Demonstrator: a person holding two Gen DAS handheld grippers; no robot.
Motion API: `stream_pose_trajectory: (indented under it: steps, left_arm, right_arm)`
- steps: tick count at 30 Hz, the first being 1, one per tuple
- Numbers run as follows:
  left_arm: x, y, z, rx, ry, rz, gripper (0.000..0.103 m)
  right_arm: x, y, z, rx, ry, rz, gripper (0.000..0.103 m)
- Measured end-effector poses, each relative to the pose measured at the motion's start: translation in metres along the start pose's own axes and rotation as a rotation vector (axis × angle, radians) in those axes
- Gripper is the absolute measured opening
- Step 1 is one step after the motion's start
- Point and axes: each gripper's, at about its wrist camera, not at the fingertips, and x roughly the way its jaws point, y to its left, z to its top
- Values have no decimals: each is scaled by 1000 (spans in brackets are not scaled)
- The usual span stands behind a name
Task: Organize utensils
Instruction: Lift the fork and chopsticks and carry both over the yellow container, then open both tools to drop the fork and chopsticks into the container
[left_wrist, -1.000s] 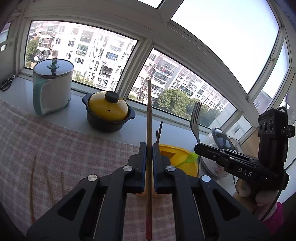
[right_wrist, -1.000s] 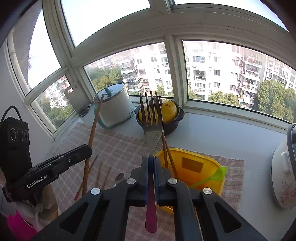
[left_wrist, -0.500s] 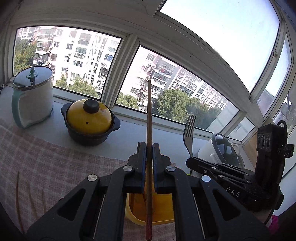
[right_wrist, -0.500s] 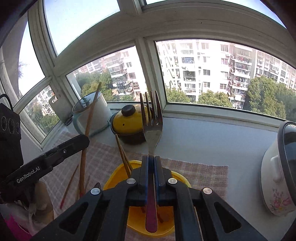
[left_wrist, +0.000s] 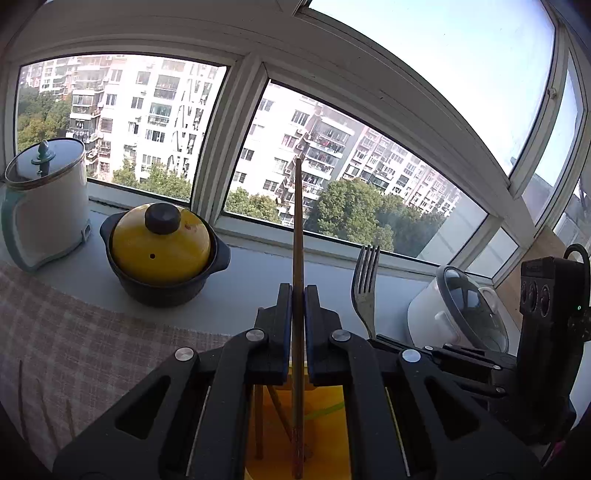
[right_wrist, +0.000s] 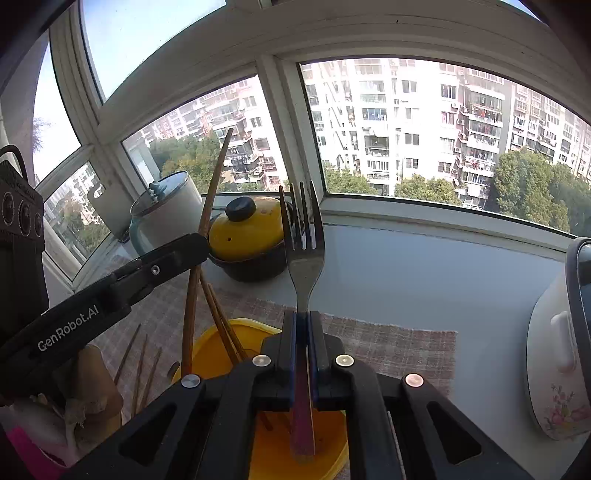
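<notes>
**Chopstick and fork poised over the yellow tub**

Both hands are loaded. The left gripper (left_wrist: 297, 332) has its jaws pinched tight on a single wooden chopstick (left_wrist: 297, 236), which stands upright with its lower end dipping into the yellow container (right_wrist: 218, 347) below. The right gripper (right_wrist: 303, 343) is clamped just as narrowly on a fork (right_wrist: 303, 258), tines up, its pink handle pointing down over the same container. Two or three chopsticks are already leaning inside that tub, and a few more lie loose on the checked cloth (left_wrist: 85, 347) to the left of it, apart from the container.

How will these handle? The chopstick looks light, stiff and thin, so it could pivot in the pinch; a hold near its middle, as here, keeps it from swinging. The fork is stiff too, heavier at the head, with a smooth metal neck that may slip, and the jaws sit right where the neck meets the handle, which seems a sound spot.

Nearby on the worktop (right_wrist: 424, 273) sit a yellow-lidded pot (left_wrist: 162, 251) and a white kettle (left_wrist: 48, 206), both well clear of the drop zone. By my read, both pieces are lined up for release into the tub.
</notes>
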Motion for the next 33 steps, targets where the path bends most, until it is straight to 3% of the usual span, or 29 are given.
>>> stream_pose_trajectory:
  steps: [15,18,20,33]
  left_arm:
    - [2,5,-14,0,71,-6,4]
    - [-3,4,-14,6,69,-1,4]
    - [-7,4,-15,7,69,0,4]
    - [-44,8,-27,5,50,52,4]
  right_arm:
    - [15,-5,-11,24,31,18,4]
    - [9,-5,-12,21,20,10,12]
    - [5,-4,-12,22,12,9,25]
    - [-17,9,-24,-10,-17,2,28]
